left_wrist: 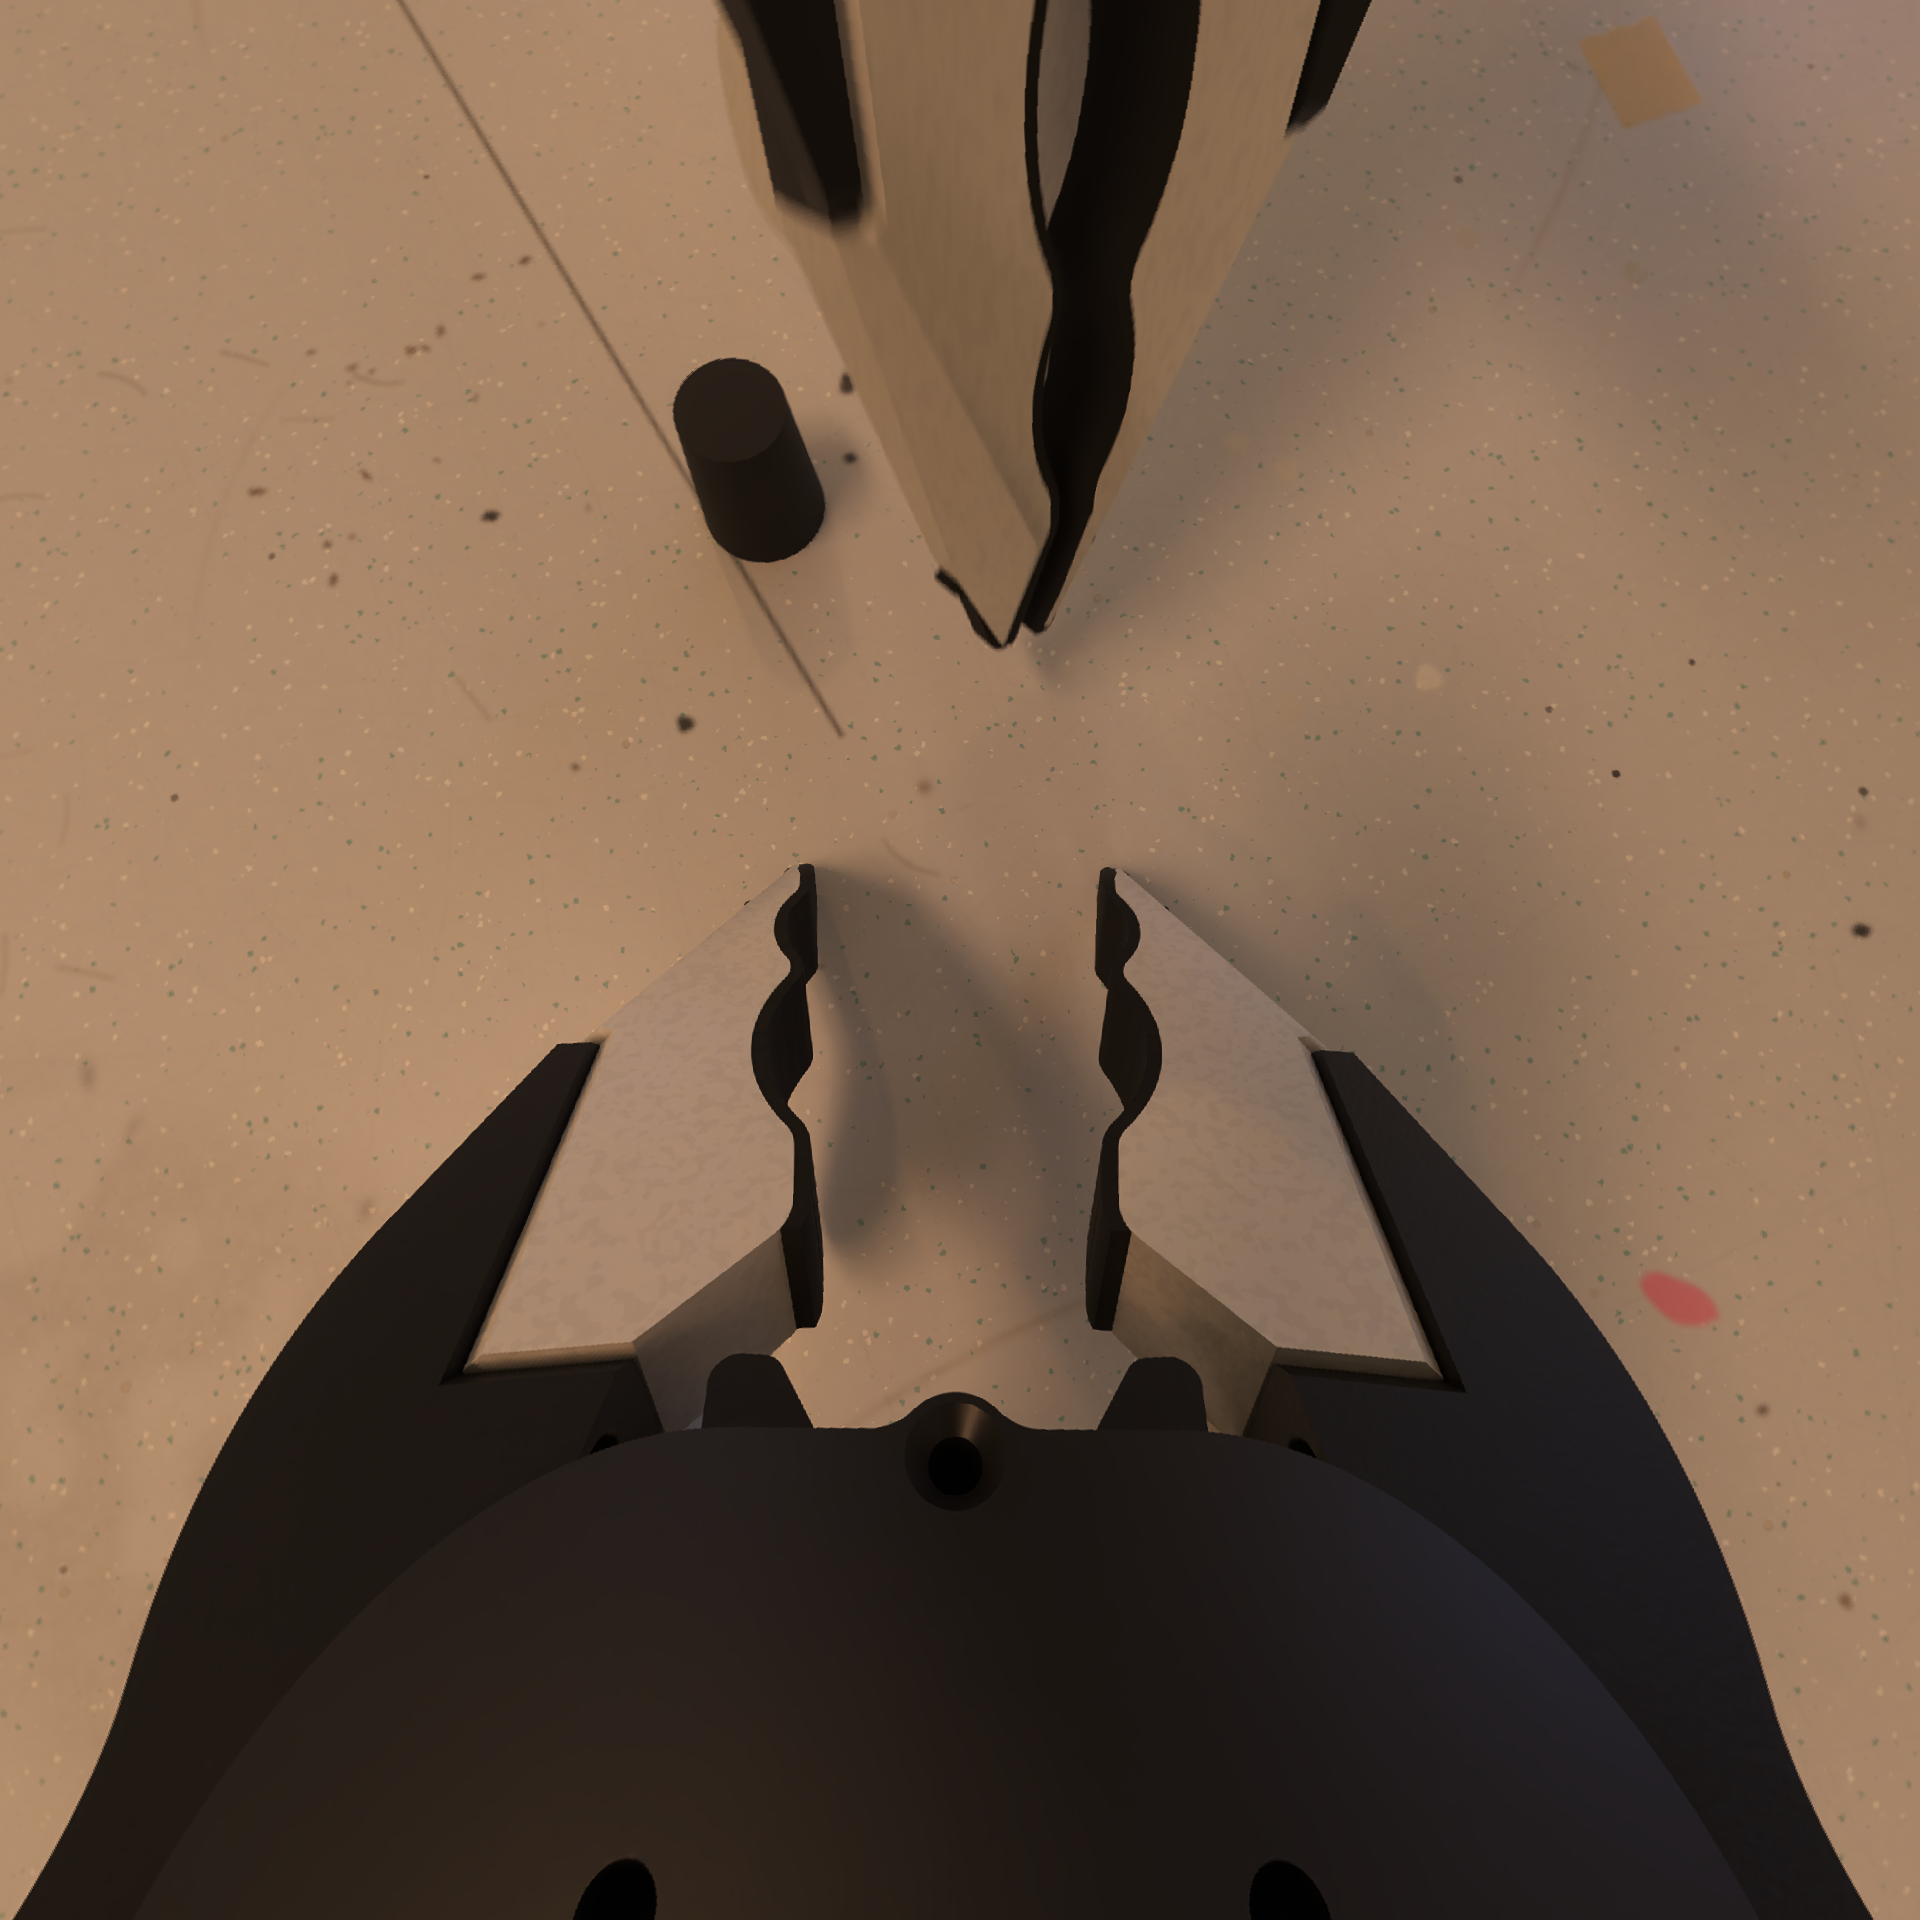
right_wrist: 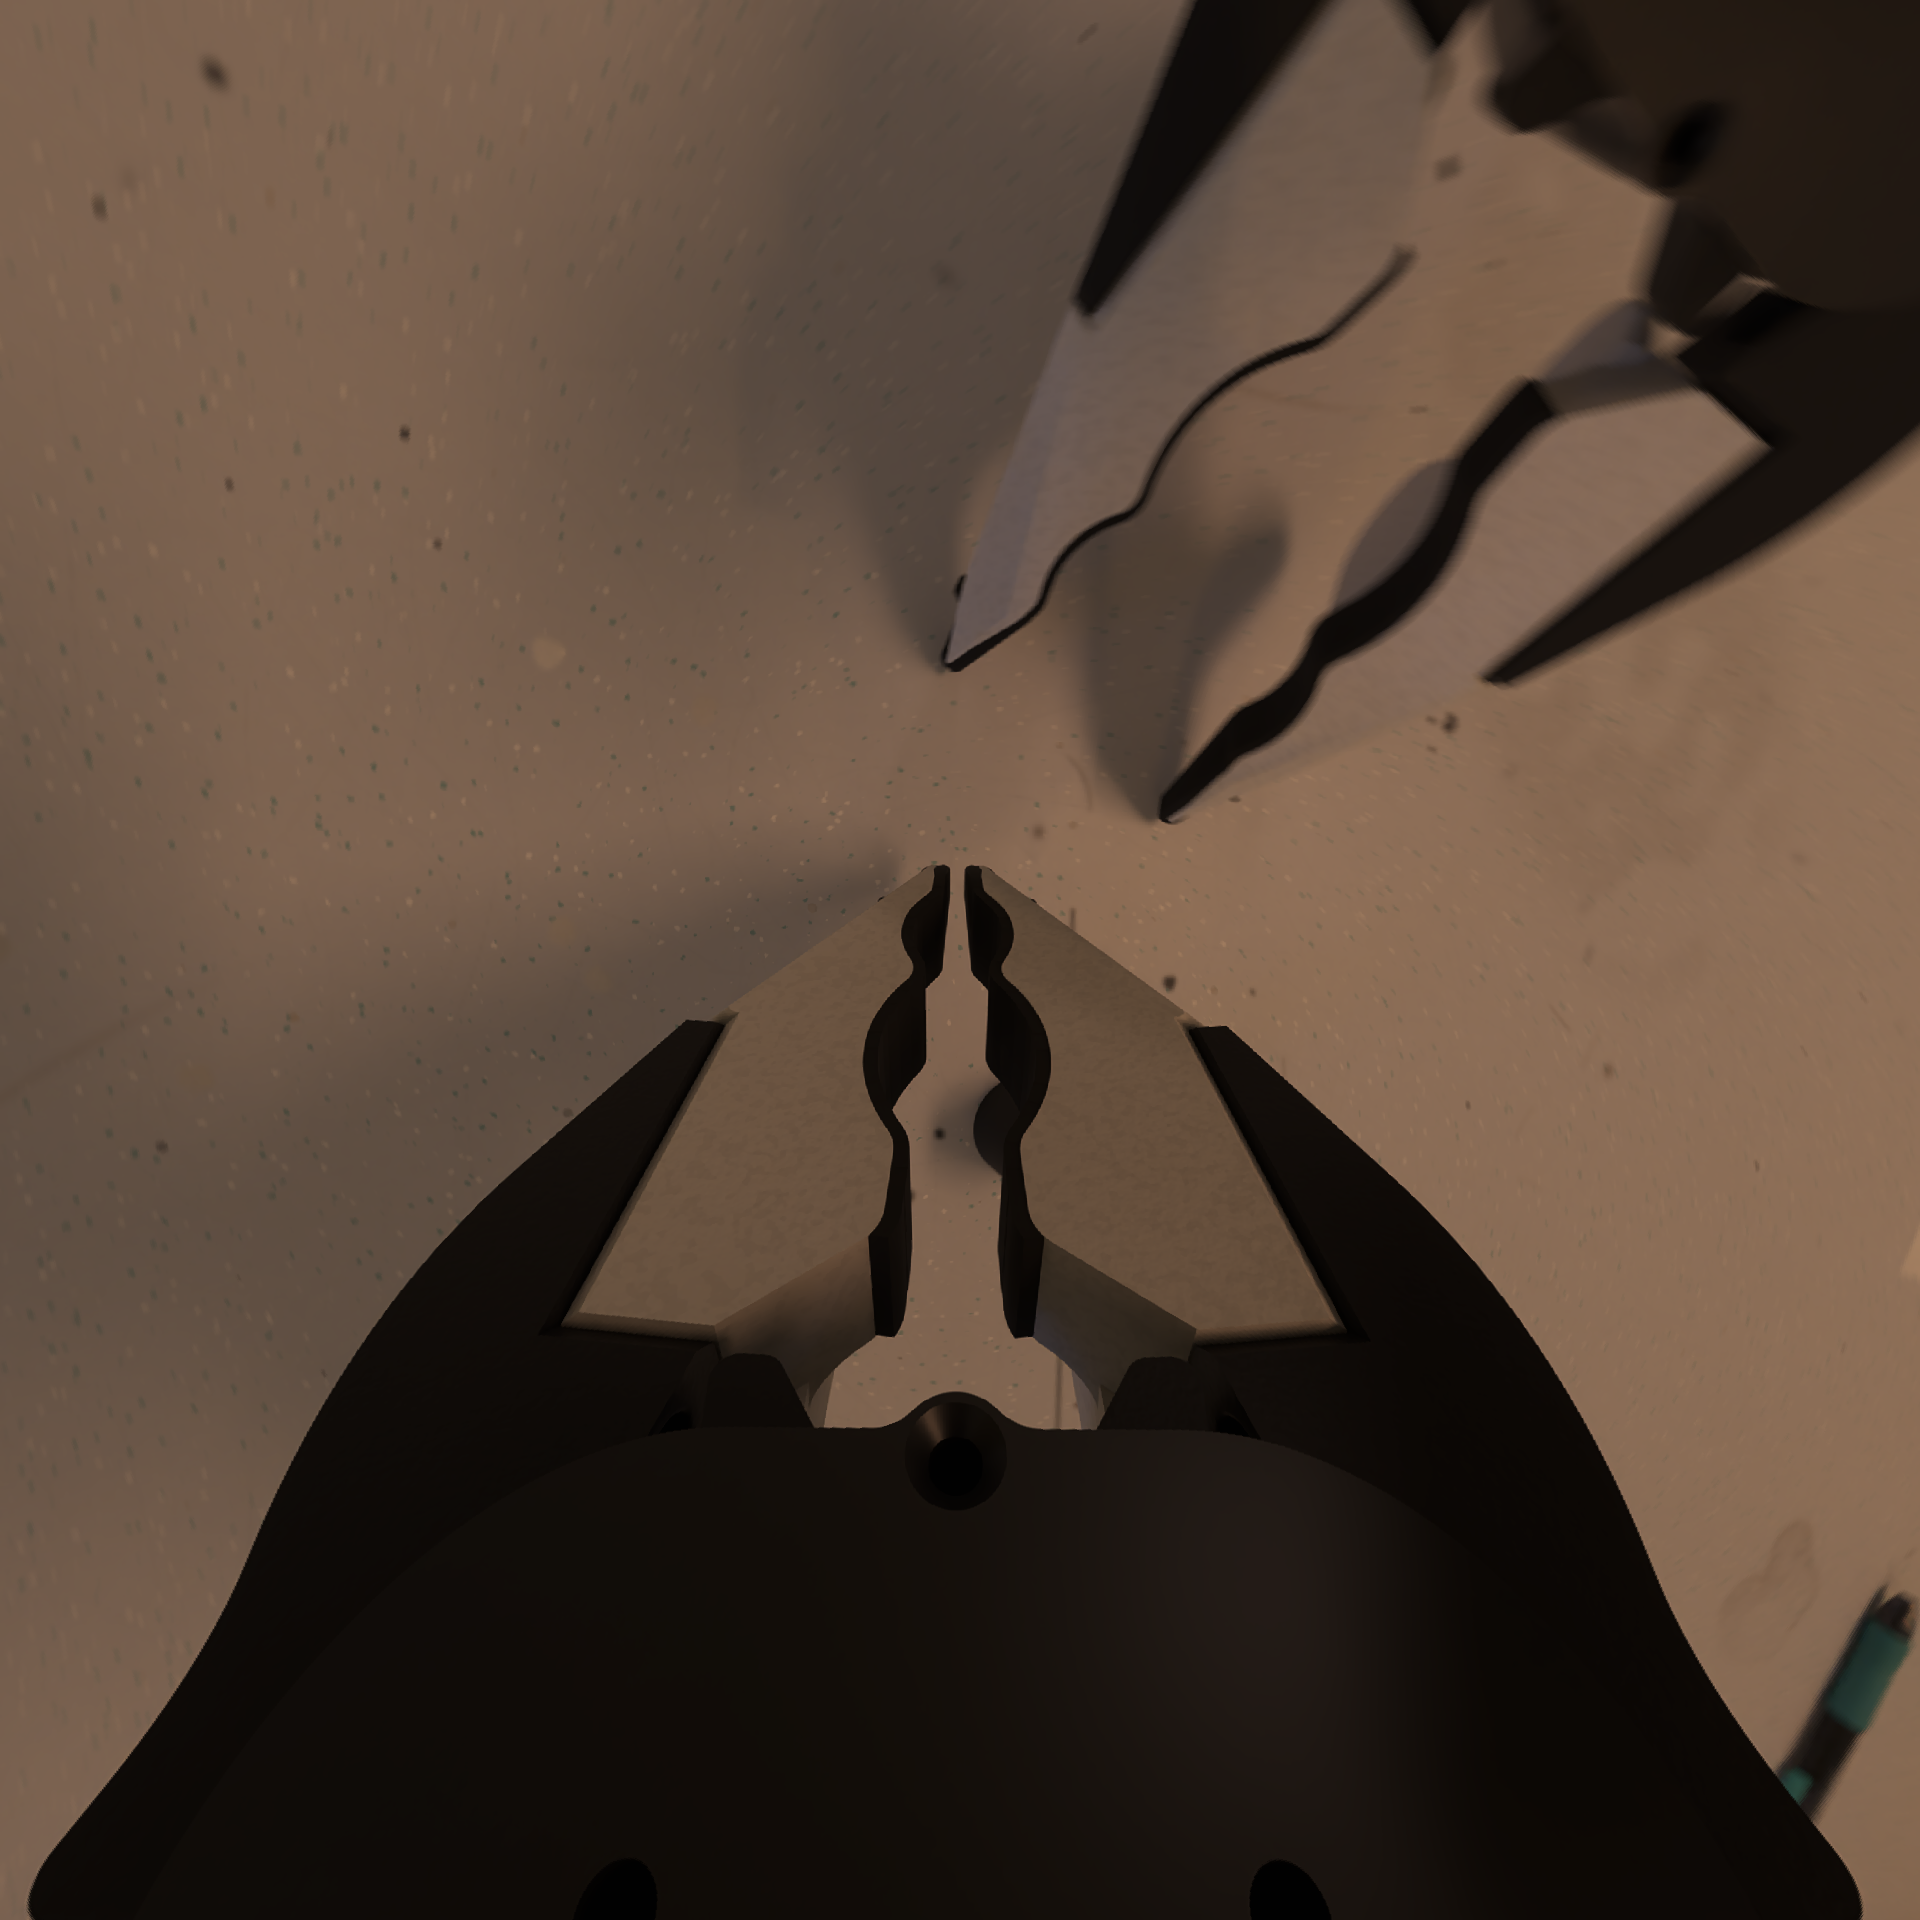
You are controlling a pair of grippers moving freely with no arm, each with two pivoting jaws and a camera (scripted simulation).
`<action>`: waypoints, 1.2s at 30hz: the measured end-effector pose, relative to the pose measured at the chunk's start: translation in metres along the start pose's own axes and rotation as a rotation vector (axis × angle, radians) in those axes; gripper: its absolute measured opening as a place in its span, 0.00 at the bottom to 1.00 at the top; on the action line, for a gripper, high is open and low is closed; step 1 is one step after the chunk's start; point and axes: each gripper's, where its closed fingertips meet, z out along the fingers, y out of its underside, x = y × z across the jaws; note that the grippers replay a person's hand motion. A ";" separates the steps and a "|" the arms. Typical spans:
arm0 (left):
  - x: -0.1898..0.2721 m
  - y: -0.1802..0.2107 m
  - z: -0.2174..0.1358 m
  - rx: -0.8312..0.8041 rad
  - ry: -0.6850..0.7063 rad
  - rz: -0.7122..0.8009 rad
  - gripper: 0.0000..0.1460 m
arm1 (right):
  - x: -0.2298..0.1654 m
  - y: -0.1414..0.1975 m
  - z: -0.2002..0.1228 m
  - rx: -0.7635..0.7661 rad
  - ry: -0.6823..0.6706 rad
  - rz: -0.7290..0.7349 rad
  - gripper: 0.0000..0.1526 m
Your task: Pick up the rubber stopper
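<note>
The rubber stopper (left_wrist: 748, 468) is a small black tapered plug that stands upright on the speckled beige surface. In the left wrist view it is ahead and to the left. My left gripper (left_wrist: 956, 878) is open and empty, well short of the stopper. My right gripper (left_wrist: 1013, 623) comes down from the top of that view, shut, with its tips just right of the stopper and apart from it. In the right wrist view my right gripper (right_wrist: 956, 873) is shut and empty. A dark round shape (right_wrist: 987, 1127) shows through the gap behind its pads, likely the stopper. The open left gripper (right_wrist: 1060, 738) is ahead to the right.
A thin dark line (left_wrist: 623, 384) runs across the surface beside the stopper. A tan patch (left_wrist: 1642, 73) lies at the far right and a red spot (left_wrist: 1678, 1299) at the near right. A thin tool with teal bands (right_wrist: 1860, 1704) lies at the lower right.
</note>
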 end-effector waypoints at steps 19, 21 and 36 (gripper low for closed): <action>-0.013 -0.001 0.001 -0.029 -0.282 -0.335 0.37 | 0.021 0.067 -0.021 0.253 0.233 0.807 0.23; -0.013 -0.001 0.001 -0.026 -0.304 -0.358 0.37 | 0.018 0.064 -0.021 0.274 0.298 0.876 0.23; -0.015 0.000 -0.001 0.041 -0.338 -0.375 0.37 | 0.023 0.063 -0.002 0.234 0.365 0.842 0.16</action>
